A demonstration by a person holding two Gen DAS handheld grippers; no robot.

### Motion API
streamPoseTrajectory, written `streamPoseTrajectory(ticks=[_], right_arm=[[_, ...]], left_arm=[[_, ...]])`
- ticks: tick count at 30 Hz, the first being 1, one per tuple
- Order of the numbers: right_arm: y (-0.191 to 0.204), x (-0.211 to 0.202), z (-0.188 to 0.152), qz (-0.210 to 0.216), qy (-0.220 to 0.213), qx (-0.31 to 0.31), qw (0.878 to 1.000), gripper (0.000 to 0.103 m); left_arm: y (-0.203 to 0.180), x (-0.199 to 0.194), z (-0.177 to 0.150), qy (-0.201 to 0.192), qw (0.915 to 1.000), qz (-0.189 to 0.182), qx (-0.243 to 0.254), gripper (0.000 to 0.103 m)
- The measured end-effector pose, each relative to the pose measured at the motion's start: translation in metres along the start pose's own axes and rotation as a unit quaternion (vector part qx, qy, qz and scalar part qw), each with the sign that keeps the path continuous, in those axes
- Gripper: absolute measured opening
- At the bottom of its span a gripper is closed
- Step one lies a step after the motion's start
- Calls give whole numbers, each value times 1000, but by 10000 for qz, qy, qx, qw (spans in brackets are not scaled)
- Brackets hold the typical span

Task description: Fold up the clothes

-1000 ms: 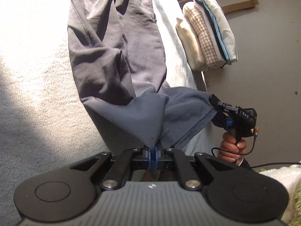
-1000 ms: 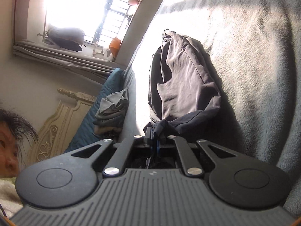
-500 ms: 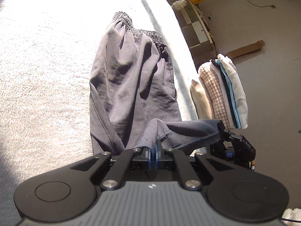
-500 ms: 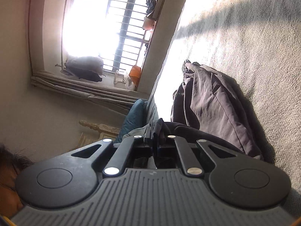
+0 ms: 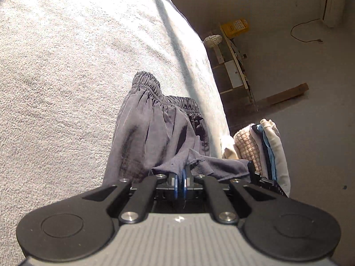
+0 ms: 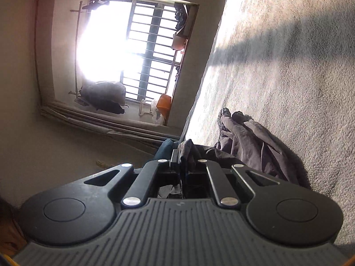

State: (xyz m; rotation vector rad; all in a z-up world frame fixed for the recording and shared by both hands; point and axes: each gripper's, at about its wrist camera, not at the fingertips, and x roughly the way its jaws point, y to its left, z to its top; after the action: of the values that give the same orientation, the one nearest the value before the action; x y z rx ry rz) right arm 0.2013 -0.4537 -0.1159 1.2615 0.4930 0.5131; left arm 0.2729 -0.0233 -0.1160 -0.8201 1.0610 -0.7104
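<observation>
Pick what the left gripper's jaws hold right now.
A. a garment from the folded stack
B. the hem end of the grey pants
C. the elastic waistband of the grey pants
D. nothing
B: the left gripper is shut on the hem end of the pants, while the waistband lies far off on the bed and the stack sits untouched.

Left black two-finger gripper (image 5: 181, 178) is sitting at lower centre of its frame, blue pads pinched together on cloth. Right black two-finger gripper (image 6: 183, 159) is likewise clamping fabric, lower centre.
</observation>
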Motion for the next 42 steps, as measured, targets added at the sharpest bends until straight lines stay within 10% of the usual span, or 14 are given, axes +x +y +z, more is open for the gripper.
streamPoseTrajectory(ticks=[13, 18, 26, 32, 38, 42], right_arm=[[-52, 46, 40, 37, -25, 812, 9967, 8], [-59, 46, 47, 121, -143, 986, 9949, 47], [-35, 36, 46, 114, -436, 579, 9973, 63], [41, 49, 19, -373, 154, -1152, 9925, 63], [111, 92, -43, -1323, 1172, -3694, 9123, 56], [137, 132, -89, -1702, 2085, -5440, 7948, 49]], left_arm=[[58, 13, 29, -420, 9830, -938, -1520, 33], [64, 11, 32, -608, 9789, -1100, -1609, 43], [54, -6, 37, -879, 9796, -1174, -1371, 47], [13, -40, 29, -428, 9975, -551, -125, 47], [-18, -82, -18, 259, 9918, 531, 1131, 45], [-23, -93, -58, 574, 9773, 1020, 1765, 45]])
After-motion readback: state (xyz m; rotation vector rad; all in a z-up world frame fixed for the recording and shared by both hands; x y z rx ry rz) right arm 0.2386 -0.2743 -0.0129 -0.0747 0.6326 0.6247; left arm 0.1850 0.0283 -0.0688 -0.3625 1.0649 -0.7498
